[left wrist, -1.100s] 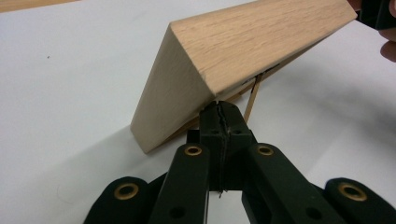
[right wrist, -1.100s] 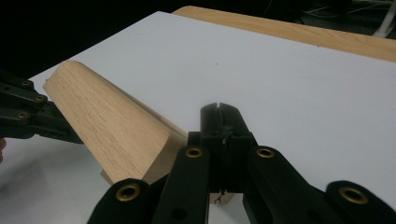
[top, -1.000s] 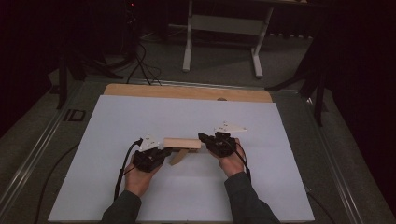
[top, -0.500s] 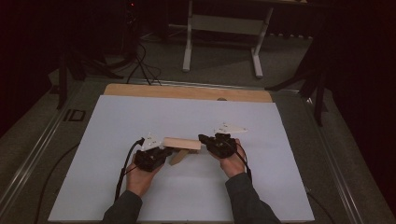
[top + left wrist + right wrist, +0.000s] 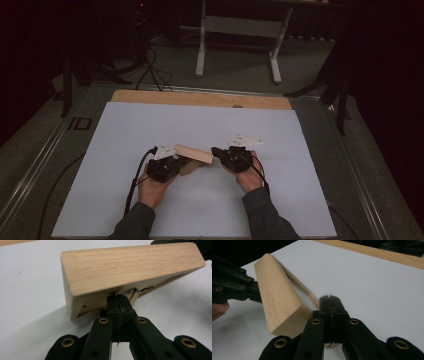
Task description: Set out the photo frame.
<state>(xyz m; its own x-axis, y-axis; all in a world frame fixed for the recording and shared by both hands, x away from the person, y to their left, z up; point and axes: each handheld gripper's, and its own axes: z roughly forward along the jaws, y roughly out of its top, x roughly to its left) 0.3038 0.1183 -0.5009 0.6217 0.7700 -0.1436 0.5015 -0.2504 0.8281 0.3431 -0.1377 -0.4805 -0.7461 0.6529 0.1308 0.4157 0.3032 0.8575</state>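
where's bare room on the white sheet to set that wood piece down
The far half of the white sheet, up to the wooden strip, is bare, as are its left and right margins. The near middle is crowded: both grippers, left gripper, right gripper, meet the wooden piece.

Wooden block (image 5: 130,267): pale tan, fine straight grain lines running lengthwise; end face (image 5: 287,325) lighter, smoother.
Left gripper (image 5: 117,302): black jaws, brass-coloured rivet rings.
Right gripper (image 5: 331,307): same black, same brass rings.
Grey-white plates on both gripper tops in high view.
Sheet (image 5: 125,130) covering table: plain very pale blue-white, no pattern.
Table edge (image 5: 200,98) beyond sheet: light orange-brown wood.
Sleeves (image 5: 265,215): dark grey.
Cables (image 5: 135,180): black.
Floor (image 5: 240,80): dull grey.
Stand (image 5: 240,25) at back: off-white.
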